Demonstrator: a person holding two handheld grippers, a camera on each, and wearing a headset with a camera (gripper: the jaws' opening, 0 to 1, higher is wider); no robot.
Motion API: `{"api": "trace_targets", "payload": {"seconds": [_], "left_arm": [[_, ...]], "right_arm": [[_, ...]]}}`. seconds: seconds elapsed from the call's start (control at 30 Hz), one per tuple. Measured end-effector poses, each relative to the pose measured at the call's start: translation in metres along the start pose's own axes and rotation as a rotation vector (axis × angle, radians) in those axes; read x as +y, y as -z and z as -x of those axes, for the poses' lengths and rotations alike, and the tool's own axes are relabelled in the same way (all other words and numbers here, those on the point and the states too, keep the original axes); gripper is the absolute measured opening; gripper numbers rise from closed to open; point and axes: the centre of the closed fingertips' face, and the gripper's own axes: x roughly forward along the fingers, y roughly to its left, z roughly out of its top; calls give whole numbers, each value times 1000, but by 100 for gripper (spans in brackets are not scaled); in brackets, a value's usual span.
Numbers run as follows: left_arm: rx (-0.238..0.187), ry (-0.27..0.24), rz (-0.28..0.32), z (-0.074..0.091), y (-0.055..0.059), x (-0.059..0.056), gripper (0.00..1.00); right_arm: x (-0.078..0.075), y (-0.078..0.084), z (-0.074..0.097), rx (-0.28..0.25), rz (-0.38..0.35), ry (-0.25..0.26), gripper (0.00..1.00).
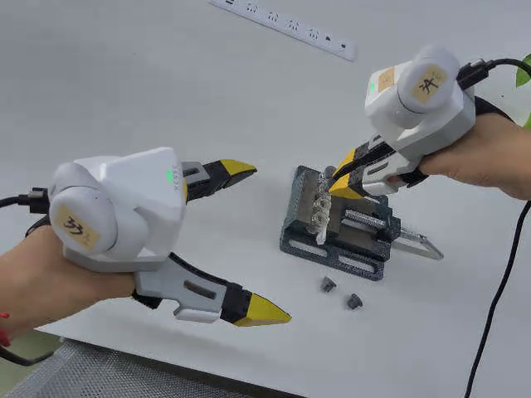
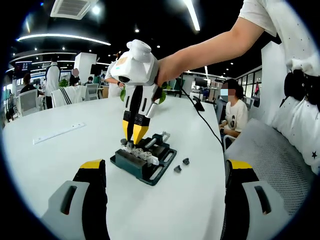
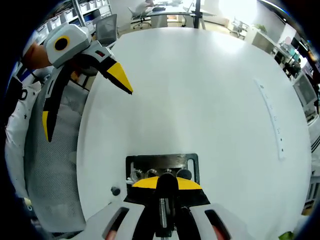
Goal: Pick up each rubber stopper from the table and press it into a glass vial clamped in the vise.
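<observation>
Jaws of the left gripper stand released, spread wide with nothing between them, held above the white table. Ahead of these jaws, off toward the lower tip in the head view, a loose rubber stopper lies on the table with a second loose stopper just beside it, the two apart. In the left gripper view both lie nearer the jaw on the right of that view.

Beyond them, straight ahead between the left jaws, the dark vise sits on the table. It clamps a row of clear glass vials, standing upright.

The right gripper reaches in from the far side of the vise, tips angled down onto the far end of the vial row. Its jaws are clenched on a grey stopper, which sits at the mouth of the end vial. How deep it is seated cannot be told. In the right gripper view the vise lies directly beyond the closed yellow tips.

Well past both pairs of jaws, a white strip lies flat on the table.
</observation>
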Motion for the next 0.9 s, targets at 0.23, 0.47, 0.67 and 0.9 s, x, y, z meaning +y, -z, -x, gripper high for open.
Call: {"api": "trace_targets", "payload": {"seconds": [0.23, 0.47, 0.67, 0.9], "left_arm": [[-2, 3, 4, 0, 0, -2, 99], [-6, 0, 9, 0, -1, -1, 99], [-9, 1, 11, -1, -1, -1, 99], [-12, 9, 10, -3, -3, -3, 99]], "right_arm": [[1, 0, 0, 41, 15, -1, 6], [0, -1, -3, 98, 49, 3, 6], [0, 0, -3, 120, 37, 14, 6], [-2, 0, -3, 109, 36, 7, 7]]}}
